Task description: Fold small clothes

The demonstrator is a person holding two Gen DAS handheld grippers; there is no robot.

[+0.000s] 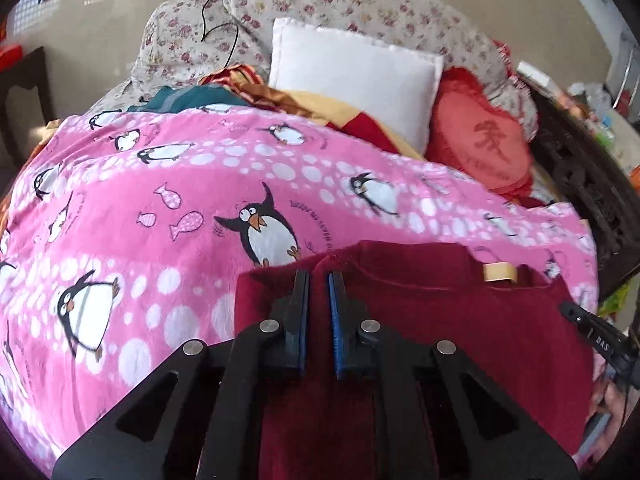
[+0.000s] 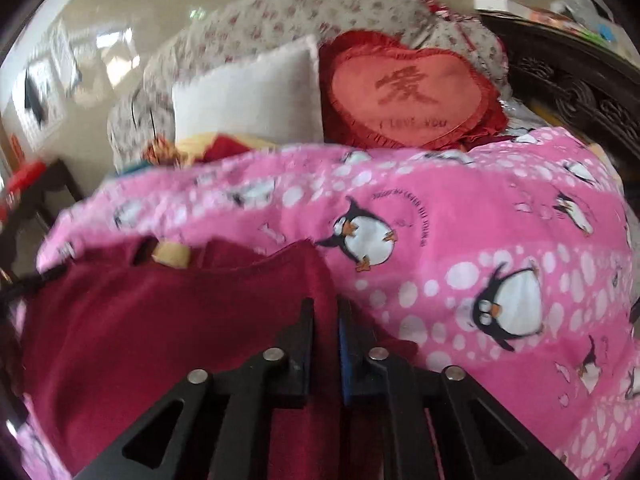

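A dark red garment [image 1: 440, 320] with a tan neck label [image 1: 498, 271] lies on the pink penguin blanket [image 1: 200, 184]. My left gripper [image 1: 319, 276] is shut on the garment's left shoulder edge. My right gripper [image 2: 325, 304] is shut on the same garment [image 2: 160, 320] at its right shoulder edge. The right gripper's fingertip [image 1: 572, 310] shows at the right edge of the left wrist view. The label [image 2: 172, 256] also shows in the right wrist view.
The blanket [image 2: 480, 220] covers the bed. Behind it are a white pillow [image 1: 352, 76], a red heart cushion [image 2: 408, 92], a floral bolster [image 1: 360, 4] and loose clothes [image 1: 240, 88]. A dark carved headboard [image 2: 580, 92] runs along the right.
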